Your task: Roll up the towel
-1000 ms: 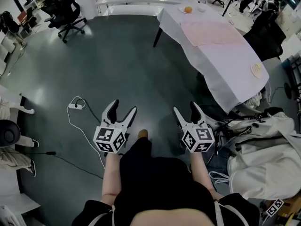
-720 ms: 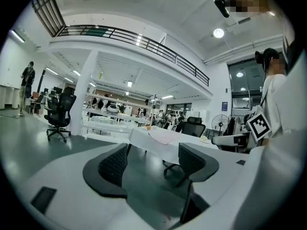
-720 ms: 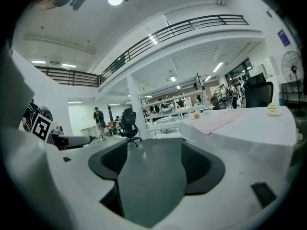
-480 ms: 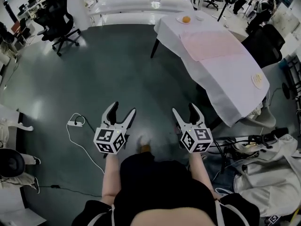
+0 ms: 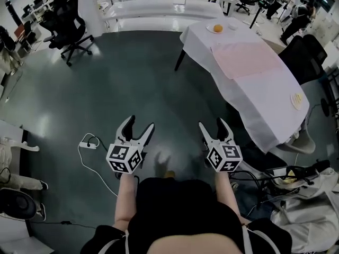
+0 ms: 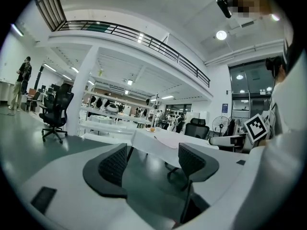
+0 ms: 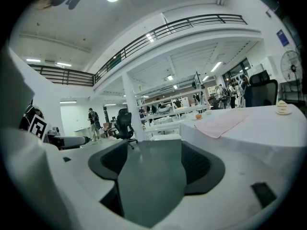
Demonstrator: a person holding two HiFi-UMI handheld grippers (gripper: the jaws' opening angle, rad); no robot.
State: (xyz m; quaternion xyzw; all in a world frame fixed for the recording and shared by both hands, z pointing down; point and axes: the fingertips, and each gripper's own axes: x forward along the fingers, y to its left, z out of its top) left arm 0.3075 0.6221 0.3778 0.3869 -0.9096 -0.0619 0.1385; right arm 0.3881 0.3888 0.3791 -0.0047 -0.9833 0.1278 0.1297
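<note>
A pale pink towel (image 5: 247, 59) lies flat on a table with a white cloth (image 5: 265, 97) at the upper right of the head view. It also shows in the right gripper view as the pink towel (image 7: 221, 122). My left gripper (image 5: 139, 127) is held open over the dark floor, far from the table. My right gripper (image 5: 214, 127) is open too, level with the left and short of the table's near edge. Neither holds anything. In the left gripper view the table (image 6: 158, 140) stands beyond the open jaws.
An orange on a plate (image 5: 217, 28) and a small cup sit at the table's far end; another plate (image 5: 296, 100) sits on its right edge. A white power strip with cable (image 5: 88, 145) lies on the floor at left. Office chairs (image 5: 66, 23) stand at far left; bags and cables (image 5: 312, 210) at lower right.
The view has shifted: the table now sits a little further right and nearer. Both grippers keep their open pose in front of me, slightly lower in the frame.
</note>
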